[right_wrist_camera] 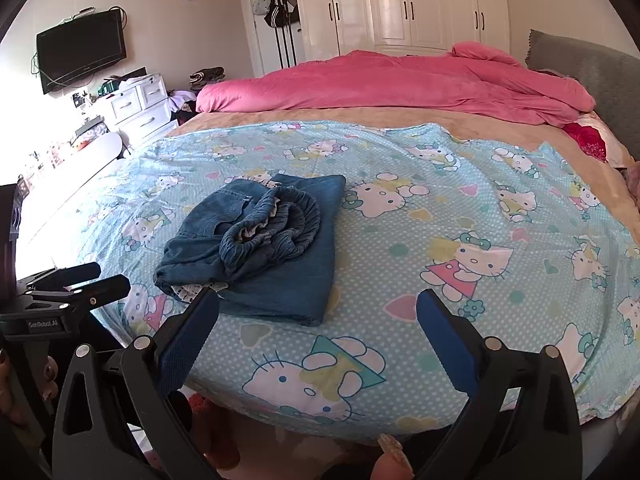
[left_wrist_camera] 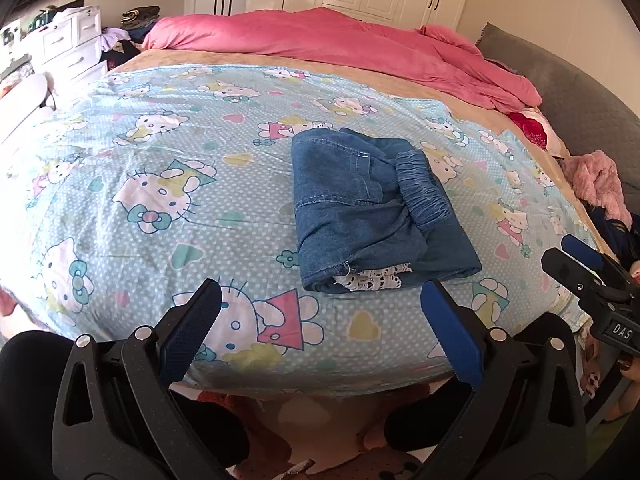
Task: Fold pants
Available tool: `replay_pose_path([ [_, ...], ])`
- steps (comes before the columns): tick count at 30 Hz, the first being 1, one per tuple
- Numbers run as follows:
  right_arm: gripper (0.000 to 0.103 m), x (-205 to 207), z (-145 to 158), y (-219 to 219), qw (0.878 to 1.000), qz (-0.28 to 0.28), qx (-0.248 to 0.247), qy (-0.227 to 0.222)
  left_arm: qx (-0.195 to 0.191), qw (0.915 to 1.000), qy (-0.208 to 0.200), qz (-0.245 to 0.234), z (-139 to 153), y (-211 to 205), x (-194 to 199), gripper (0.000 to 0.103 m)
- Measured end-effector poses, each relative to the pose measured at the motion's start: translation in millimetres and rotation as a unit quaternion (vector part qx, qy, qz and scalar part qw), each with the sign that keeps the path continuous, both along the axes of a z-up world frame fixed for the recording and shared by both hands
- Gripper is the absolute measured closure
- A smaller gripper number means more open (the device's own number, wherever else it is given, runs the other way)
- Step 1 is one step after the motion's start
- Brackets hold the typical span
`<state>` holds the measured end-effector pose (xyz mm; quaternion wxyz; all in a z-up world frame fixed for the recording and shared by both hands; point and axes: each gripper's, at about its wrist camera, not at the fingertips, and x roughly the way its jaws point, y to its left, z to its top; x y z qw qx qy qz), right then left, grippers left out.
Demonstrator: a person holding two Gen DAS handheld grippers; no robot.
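Observation:
The blue denim pants [left_wrist_camera: 368, 208] lie folded in a compact bundle on the light-blue cartoon-cat sheet [left_wrist_camera: 160, 208], elastic waistband on top and a bit of white lace lining at the near edge. They also show in the right wrist view [right_wrist_camera: 260, 248]. My left gripper [left_wrist_camera: 320, 300] is open and empty, just in front of the bundle near the bed's front edge. My right gripper [right_wrist_camera: 318, 312] is open and empty, to the right of the bundle; its left fingertip [right_wrist_camera: 208, 304] is close to the bundle's near edge. The right gripper appears at the right edge of the left wrist view [left_wrist_camera: 576, 256].
A pink duvet [left_wrist_camera: 340, 44] is bunched along the far side of the bed. A grey headboard [left_wrist_camera: 580, 92] and pink fluffy clothing [left_wrist_camera: 600, 180] are at the right. White drawers [right_wrist_camera: 140, 104], a wall TV [right_wrist_camera: 80, 52] and wardrobes [right_wrist_camera: 400, 4] stand beyond.

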<state>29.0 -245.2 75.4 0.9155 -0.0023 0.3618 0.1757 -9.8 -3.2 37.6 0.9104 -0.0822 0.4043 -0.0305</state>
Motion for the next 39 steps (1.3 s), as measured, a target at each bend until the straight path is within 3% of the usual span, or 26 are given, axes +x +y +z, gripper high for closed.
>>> replay_pose_path([
  [29, 0.004, -1.1, -5.0, 1.4, 1.000, -0.007, -0.008, 0.008, -0.014, 0.9997, 0.019, -0.007, -4.6, -0.5, 3.2, 0.009],
  [39, 0.004, -1.2, -6.0, 1.7, 1.000, -0.007, -0.009, 0.012, 0.000, 0.9996, 0.026, -0.009, -7.1, -4.7, 4.0, 0.009],
])
